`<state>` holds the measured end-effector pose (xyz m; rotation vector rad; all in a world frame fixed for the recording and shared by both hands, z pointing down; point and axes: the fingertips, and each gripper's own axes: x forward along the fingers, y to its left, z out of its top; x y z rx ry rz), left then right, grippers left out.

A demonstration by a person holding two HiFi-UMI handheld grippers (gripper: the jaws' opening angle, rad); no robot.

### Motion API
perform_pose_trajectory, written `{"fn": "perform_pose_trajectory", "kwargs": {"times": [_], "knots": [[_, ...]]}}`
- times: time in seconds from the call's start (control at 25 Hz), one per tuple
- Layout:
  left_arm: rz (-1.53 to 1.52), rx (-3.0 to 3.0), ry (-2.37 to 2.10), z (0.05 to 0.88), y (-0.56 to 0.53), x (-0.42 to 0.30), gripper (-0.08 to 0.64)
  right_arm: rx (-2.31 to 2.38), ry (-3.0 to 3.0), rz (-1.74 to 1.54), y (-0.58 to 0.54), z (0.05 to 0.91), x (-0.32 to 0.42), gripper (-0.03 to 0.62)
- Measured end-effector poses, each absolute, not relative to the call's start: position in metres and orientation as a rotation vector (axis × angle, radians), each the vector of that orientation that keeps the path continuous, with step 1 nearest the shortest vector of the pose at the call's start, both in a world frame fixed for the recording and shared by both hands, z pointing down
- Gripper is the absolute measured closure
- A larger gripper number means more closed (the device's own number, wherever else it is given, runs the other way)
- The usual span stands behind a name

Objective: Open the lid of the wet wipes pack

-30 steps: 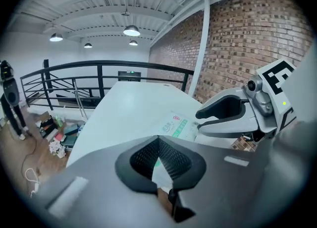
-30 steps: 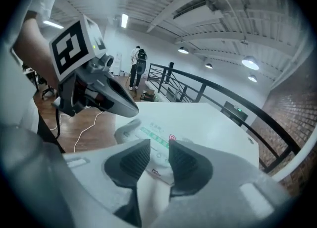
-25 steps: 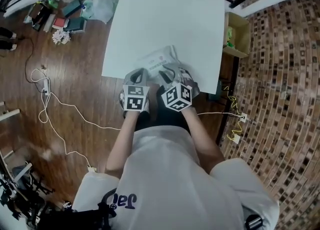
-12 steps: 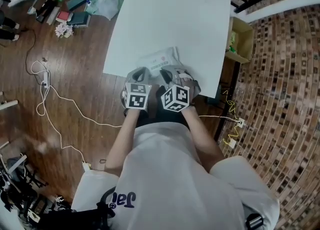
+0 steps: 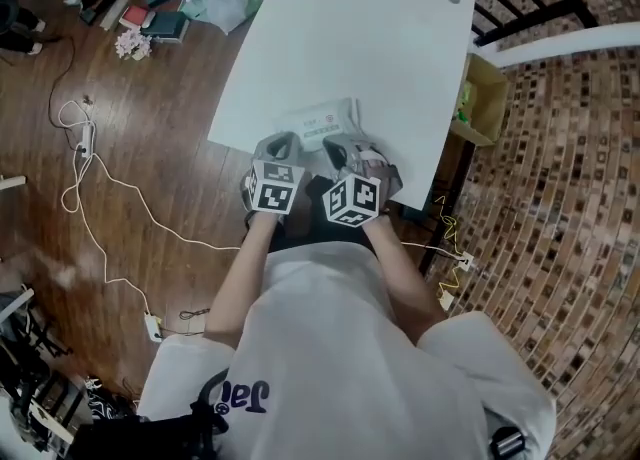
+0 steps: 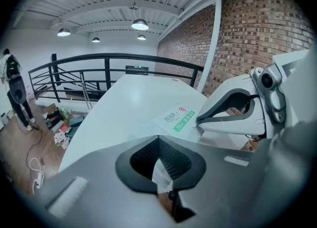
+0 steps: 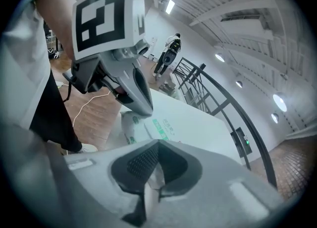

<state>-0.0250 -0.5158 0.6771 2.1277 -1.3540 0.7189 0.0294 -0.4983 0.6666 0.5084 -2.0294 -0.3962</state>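
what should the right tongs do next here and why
Probably lift the right tongs gently up and back, peeling. Both tongs are shut on thin white bits of the wipes pack near the table's edge, so the left tongs can steady it. The lid looks flat, not yet raised. Whether the right one holds the lid's tab is unclear.

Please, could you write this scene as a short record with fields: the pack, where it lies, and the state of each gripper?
object: wet wipes pack, white with green print
place: lying flat on the white table, near the edge closest to the person
left gripper: jaws together, pinching a thin white strip, seemingly the pack's edge
right gripper: jaws together, also pinching a thin white strip, seemingly of the pack
status: pack looks unopened in the head view
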Motion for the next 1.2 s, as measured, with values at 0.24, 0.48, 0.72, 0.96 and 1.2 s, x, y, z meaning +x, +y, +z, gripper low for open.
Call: {"fn": "perform_pose_trajectory", "kwargs": {"times": [0.24, 0.48, 0.72, 0.96, 1.2], "knots": [[0.711, 2.085, -1.343, 0.680, -0.516, -0.023, 0.543, 0.306, -1.959, -0.548, -0.504, 0.683, 0.030, 0.595], [0.706, 2.074, -1.349, 0.681, -0.520, -0.026, 0.543, 0.260, -1.910, -0.808, -0.514, 0.677, 0.025, 0.460], [0.693, 2.047, -1.373, 0.682, -0.527, -0.033, 0.545, 0.116, -1.951, -0.790, -0.514, 0.679, 0.017, 0.460], [0.691, 2.032, -1.400, 0.683, -0.538, -0.031, 0.545, 0.095, -1.959, -0.787, -0.514, 0.674, 0.020, 0.556], [0.698, 2.024, -1.410, 0.683, -0.536, -0.038, 0.545, 0.094, -2.089, -0.575, -0.529, 0.635, 0.008, 0.583]]}}
